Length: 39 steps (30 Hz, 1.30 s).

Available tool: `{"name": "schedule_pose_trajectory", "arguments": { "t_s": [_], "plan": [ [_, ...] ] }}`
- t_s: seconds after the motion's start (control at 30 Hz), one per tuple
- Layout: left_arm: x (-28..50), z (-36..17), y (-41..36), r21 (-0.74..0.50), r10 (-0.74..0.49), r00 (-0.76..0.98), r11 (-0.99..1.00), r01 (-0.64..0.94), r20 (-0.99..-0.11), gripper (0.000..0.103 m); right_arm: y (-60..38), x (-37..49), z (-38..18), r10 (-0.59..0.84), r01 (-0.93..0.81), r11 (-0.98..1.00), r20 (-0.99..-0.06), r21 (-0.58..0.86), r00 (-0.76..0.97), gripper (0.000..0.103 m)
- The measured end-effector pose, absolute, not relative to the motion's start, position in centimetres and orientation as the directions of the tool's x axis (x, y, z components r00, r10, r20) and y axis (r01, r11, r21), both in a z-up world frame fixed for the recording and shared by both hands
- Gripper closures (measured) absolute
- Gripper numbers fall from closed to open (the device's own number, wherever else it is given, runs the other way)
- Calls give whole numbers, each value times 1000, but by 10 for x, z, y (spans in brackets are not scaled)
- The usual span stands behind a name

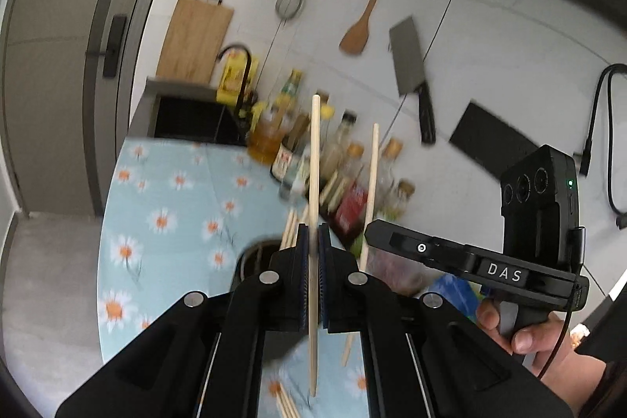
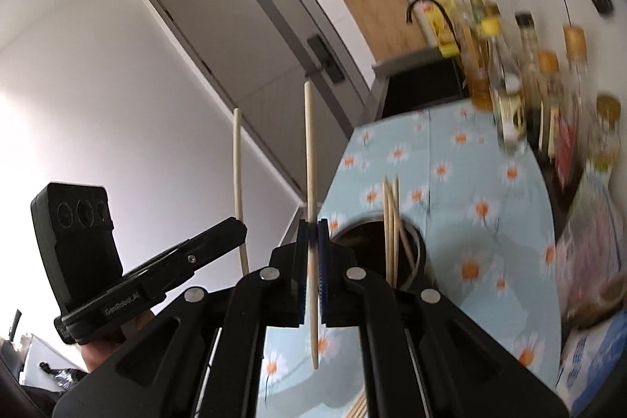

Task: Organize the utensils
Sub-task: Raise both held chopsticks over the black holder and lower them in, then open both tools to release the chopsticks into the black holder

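Note:
In the left wrist view my left gripper [image 1: 312,234] is shut on a pale wooden chopstick [image 1: 314,159] that stands nearly upright between the blue pads. To its right my right gripper [image 1: 370,236] carries a second chopstick [image 1: 372,175]. The right wrist view shows the right gripper [image 2: 312,228] shut on its chopstick [image 2: 309,151], with the left gripper [image 2: 235,228] and its chopstick [image 2: 238,175] beside it. Both hang above a dark round holder [image 2: 418,249] with several chopsticks [image 2: 392,214] in it. That holder [image 1: 250,255] sits just below and left of the left gripper's fingers. Loose chopsticks [image 1: 286,403] lie on the cloth.
A blue daisy-print cloth [image 1: 164,190] covers the counter. Oil and sauce bottles [image 1: 345,159] crowd its back edge, beside a black sink [image 1: 188,120] and faucet. A cutting board [image 1: 196,38], strainer, wooden spatula [image 1: 358,30] and cleaver [image 1: 409,61] hang on the wall. A person's hand [image 1: 525,332] grips the right handle.

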<state>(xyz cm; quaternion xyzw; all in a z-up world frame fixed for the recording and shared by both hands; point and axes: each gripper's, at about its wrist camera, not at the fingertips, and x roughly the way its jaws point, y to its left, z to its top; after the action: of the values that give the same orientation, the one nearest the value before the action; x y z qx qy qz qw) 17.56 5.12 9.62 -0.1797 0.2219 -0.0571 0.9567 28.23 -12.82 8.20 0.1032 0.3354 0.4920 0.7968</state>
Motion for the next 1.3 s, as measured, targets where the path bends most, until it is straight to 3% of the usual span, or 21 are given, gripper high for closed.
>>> {"name": "schedule_pose_trajectory", "arguments": {
  "t_s": [0.1,0.33,0.83,0.9,0.93,1.07,1.17,1.3],
  "plan": [
    [181,103,53,-350,-160,927,936,34,-339,99,-126,291,90,855,-721,501,-406,480,324,98],
    [207,99,56,-332,-143,949,942,44,-281,99,-118,313,88,831,-714,546,-394,438,394,98],
    [230,54,53,-303,-153,935,952,53,-319,99,-106,316,38,793,-710,588,-451,387,410,97],
    [229,51,55,-319,-157,931,946,46,-329,98,-107,317,37,788,-703,594,-459,391,411,88],
    [228,50,57,-324,-154,930,945,41,-333,98,-110,316,37,788,-697,596,-455,398,415,76],
    [226,52,61,-341,-147,927,940,22,-346,94,-116,316,41,792,-688,596,-447,413,417,76],
    [221,52,63,-348,-143,927,938,14,-347,80,-121,313,45,796,-686,592,-441,423,416,76],
    [213,55,61,-350,-142,926,937,12,-349,79,-126,305,51,798,-693,590,-433,415,420,76]
  ]
}}
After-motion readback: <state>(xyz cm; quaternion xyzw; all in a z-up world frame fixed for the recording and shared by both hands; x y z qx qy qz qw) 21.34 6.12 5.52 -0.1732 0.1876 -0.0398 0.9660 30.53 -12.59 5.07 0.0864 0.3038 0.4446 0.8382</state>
